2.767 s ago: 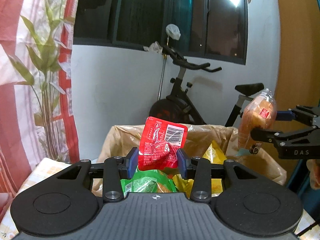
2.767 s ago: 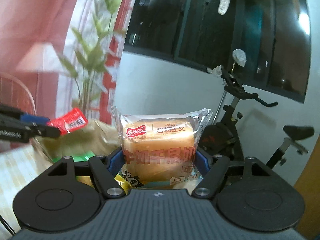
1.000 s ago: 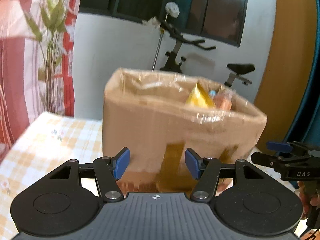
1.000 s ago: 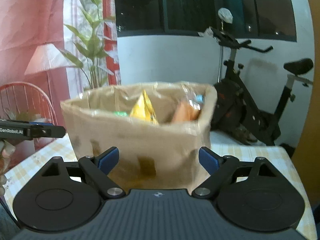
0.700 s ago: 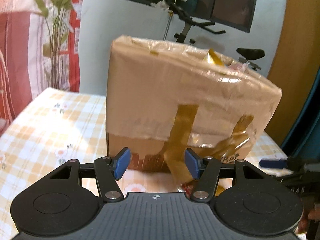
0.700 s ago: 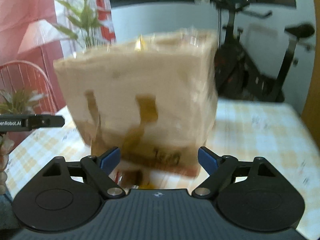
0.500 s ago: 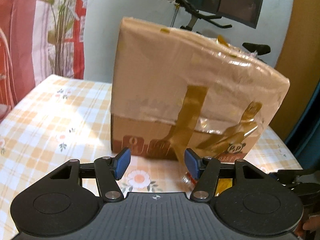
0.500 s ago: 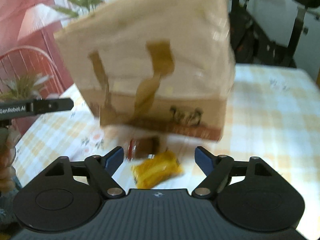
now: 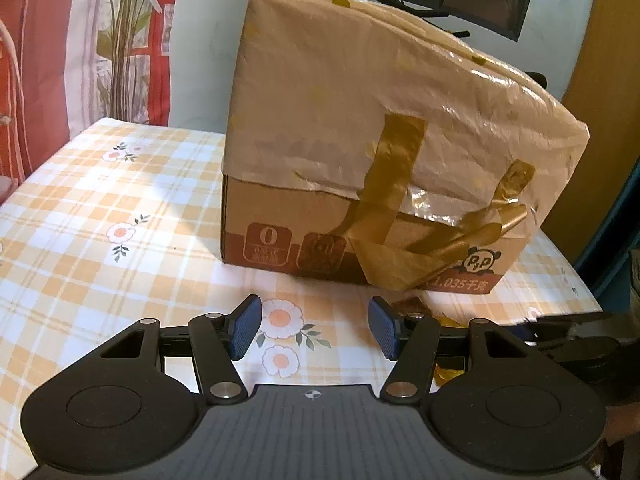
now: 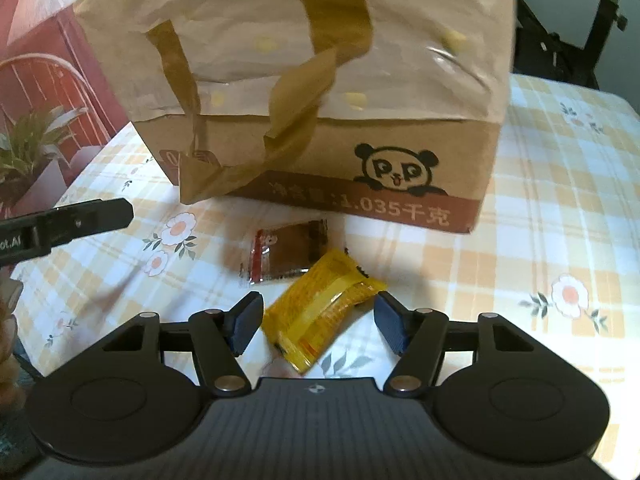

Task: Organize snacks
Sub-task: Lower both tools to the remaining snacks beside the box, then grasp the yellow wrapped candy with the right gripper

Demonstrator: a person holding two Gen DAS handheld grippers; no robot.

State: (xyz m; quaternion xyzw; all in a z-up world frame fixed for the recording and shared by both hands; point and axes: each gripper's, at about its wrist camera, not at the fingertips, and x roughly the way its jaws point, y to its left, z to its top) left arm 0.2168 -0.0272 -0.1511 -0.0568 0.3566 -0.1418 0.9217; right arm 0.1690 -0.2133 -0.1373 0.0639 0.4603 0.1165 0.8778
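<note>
Snacks left on the table were two small sealed packets, lying in front of the cardboard box.

Left wrist view: the left gripper hung over the checked tablecloth with its jaws roughly half apart and nothing between them. The box stood at twelve o'clock, its upper part wrapped in a plastic liner held by brown tape. At about two o'clock from the fingertips a corner of the brown packet showed beside the right finger. The right gripper was visible at three o'clock, low over the table.

Right wrist view: the right gripper had just been closing, and its jaws stood either side of the yellow packet. The pads were not touching it, so nothing was held. The yellow packet lay slanted, its upper end toward one o'clock. The brown packet lay flat at eleven o'clock, just beside the yellow one and near the foot of the box. The left gripper entered at nine o'clock.

Assessment: both packets appeared light, thin, crinkly and glossy, hence likely to slip or buckle. The yellow one would best be gripped across its middle, with light pressure, clear of the crimped ends.
</note>
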